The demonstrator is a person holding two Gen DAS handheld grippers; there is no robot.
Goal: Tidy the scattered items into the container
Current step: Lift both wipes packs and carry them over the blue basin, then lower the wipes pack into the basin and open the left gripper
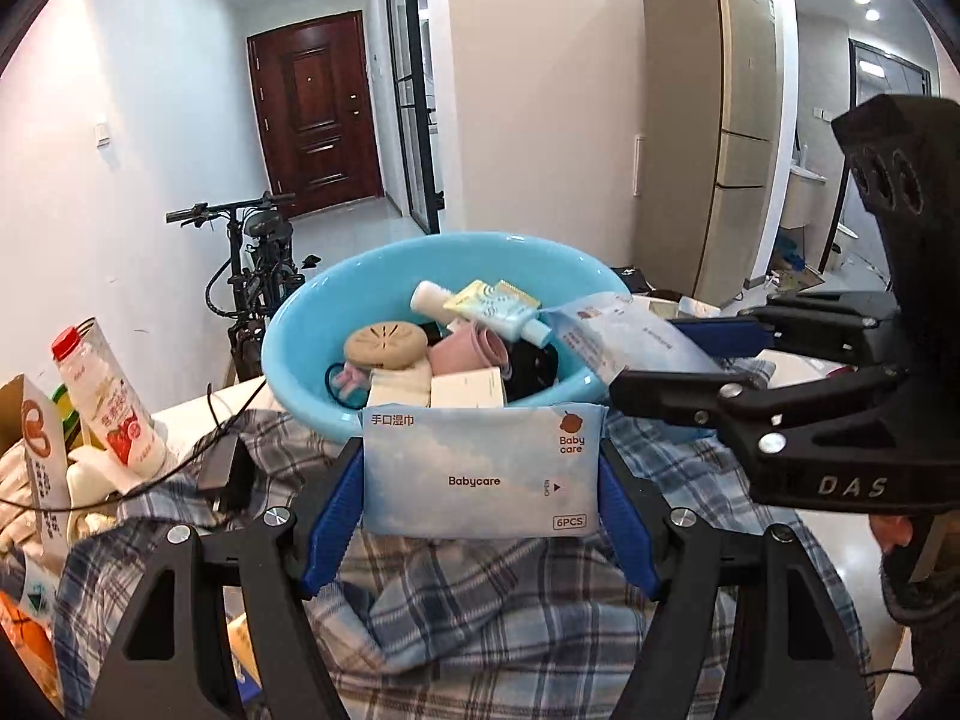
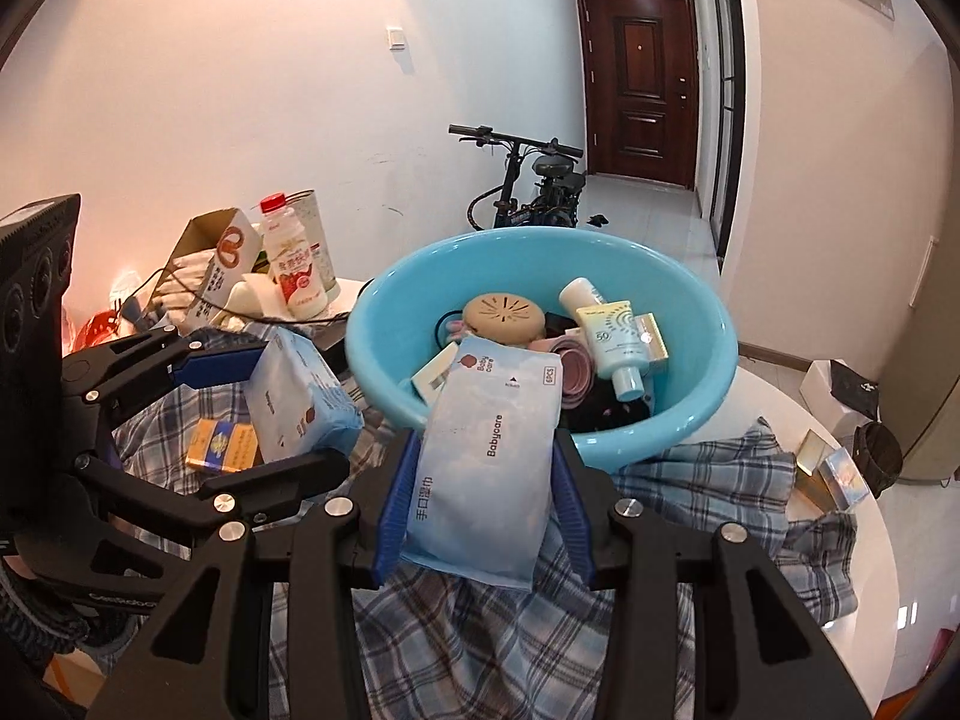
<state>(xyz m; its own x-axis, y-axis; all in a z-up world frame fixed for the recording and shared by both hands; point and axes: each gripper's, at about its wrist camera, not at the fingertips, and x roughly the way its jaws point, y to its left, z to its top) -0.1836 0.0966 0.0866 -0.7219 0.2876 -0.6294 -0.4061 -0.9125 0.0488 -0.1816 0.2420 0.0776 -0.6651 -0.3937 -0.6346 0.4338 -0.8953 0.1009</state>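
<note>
A light-blue basin (image 1: 288, 324) (image 2: 690, 312) sits on a plaid cloth and holds several small toiletries. My left gripper (image 1: 480, 501) is shut on a pale-blue Babycare wipes pack (image 1: 480, 462), held flat just before the basin's near rim. My right gripper (image 2: 486, 510) is shut on a second Babycare wipes pack (image 2: 492, 438), whose far end reaches over the near rim. In the left wrist view the right gripper (image 1: 678, 357) and its pack (image 1: 618, 330) hang at the basin's right edge. In the right wrist view the left gripper (image 2: 264, 420) with its pack (image 2: 300, 396) is left of the basin.
The blue plaid cloth (image 1: 480, 612) covers a white table (image 2: 864, 570). A red-capped milk bottle (image 2: 294, 264), an open carton (image 2: 216, 264) and cables crowd the left. A yellow box (image 2: 222, 444) lies on the cloth. Small boxes (image 2: 840, 474) sit at the right edge. A bicycle (image 1: 258, 264) stands behind.
</note>
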